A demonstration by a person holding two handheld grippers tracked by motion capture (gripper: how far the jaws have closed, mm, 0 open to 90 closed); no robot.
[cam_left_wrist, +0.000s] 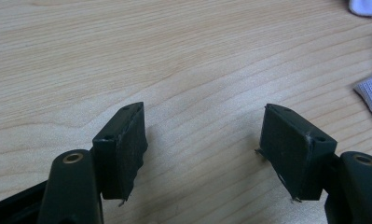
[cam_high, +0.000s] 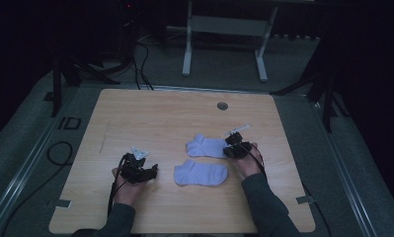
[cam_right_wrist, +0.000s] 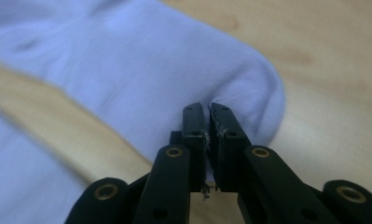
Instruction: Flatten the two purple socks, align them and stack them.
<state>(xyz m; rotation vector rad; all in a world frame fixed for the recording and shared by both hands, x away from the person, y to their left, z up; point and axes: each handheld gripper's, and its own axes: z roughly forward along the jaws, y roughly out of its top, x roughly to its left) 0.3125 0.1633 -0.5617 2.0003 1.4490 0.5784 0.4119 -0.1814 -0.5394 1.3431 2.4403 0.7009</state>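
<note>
My right gripper (cam_right_wrist: pixel 208 140) had its jaws nearly together, pinching a thin fold at the rounded end of the far pale lilac knitted cotton sock (cam_high: pixel 207 146). I judged it light, soft and limp, best taken by an edge. The near matching sock (cam_high: pixel 200 174) lay just beside it on the light wooden table (cam_high: pixel 150 113). My left gripper (cam_left_wrist: pixel 202 154) rested with jaws apart over bare wood. I could read no labels.

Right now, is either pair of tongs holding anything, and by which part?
The right tongs pinch the far white sock at its rounded end; the left tongs hold nothing.
</note>
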